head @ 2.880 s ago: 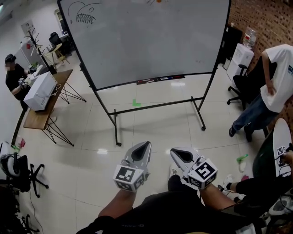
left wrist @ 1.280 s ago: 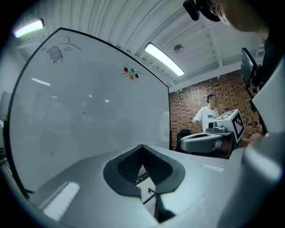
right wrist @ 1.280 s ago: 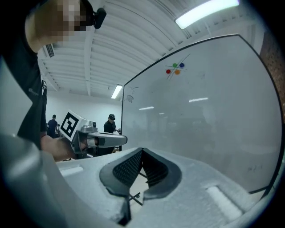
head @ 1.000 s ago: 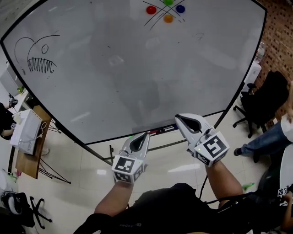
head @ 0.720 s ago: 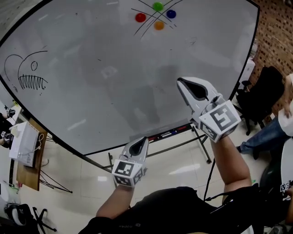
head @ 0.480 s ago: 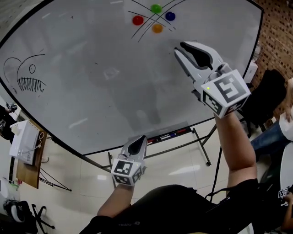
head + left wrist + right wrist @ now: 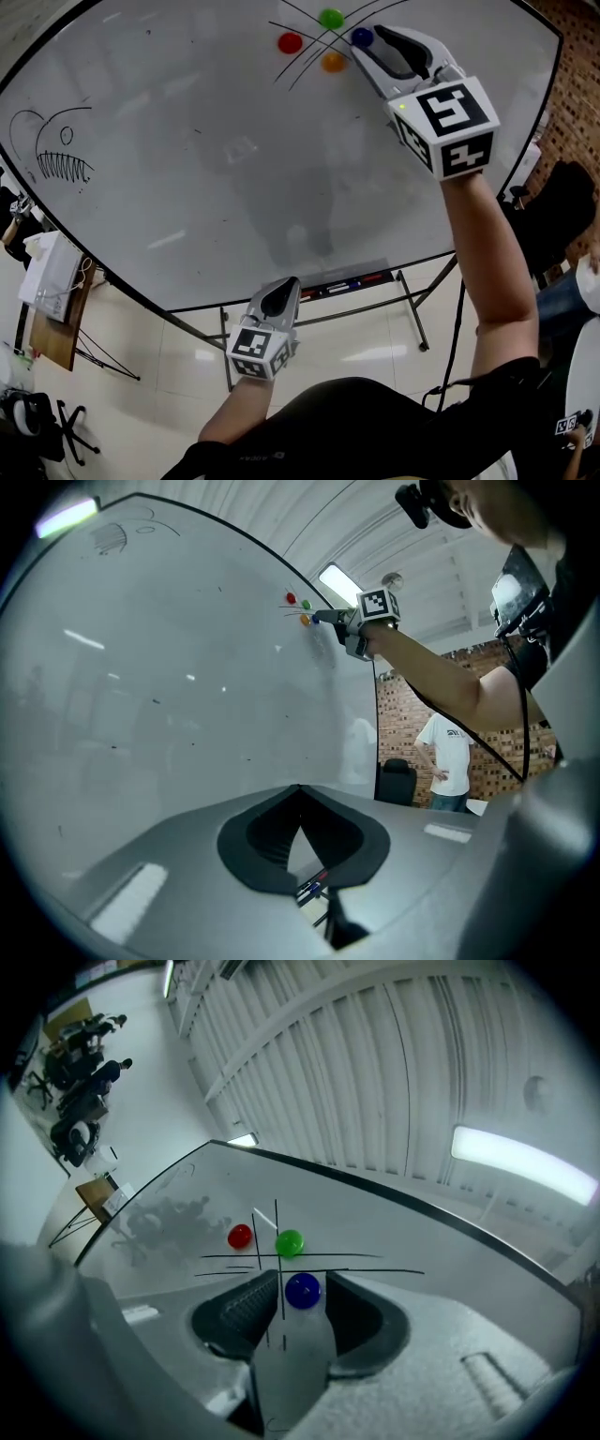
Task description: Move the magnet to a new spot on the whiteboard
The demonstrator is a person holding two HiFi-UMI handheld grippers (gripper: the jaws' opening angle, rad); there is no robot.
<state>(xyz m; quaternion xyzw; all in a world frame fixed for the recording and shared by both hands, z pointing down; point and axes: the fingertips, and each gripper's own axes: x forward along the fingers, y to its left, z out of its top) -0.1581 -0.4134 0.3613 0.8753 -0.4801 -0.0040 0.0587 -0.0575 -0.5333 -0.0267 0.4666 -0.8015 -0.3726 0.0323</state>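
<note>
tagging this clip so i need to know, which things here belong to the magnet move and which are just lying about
In the job: blue magnet, between the opening jaws of the right gripper, not yet pinched; whiteboard.

Just lying about: red magnet, green magnet, orange magnet, fish sketch, markers below the board, left gripper, shut and idle.

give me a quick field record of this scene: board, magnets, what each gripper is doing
surface: whiteboard on a stand, with hand-drawn crossing lines and a fish sketch
magnets: red magnet, green magnet, orange magnet, blue magnet, all on the drawn lines
right gripper: raised to the board, jaws opening, blue magnet between them, pads not pressing it
left gripper: held low, jaws together, nothing in them
task stage: blue magnet not yet gripped
</note>
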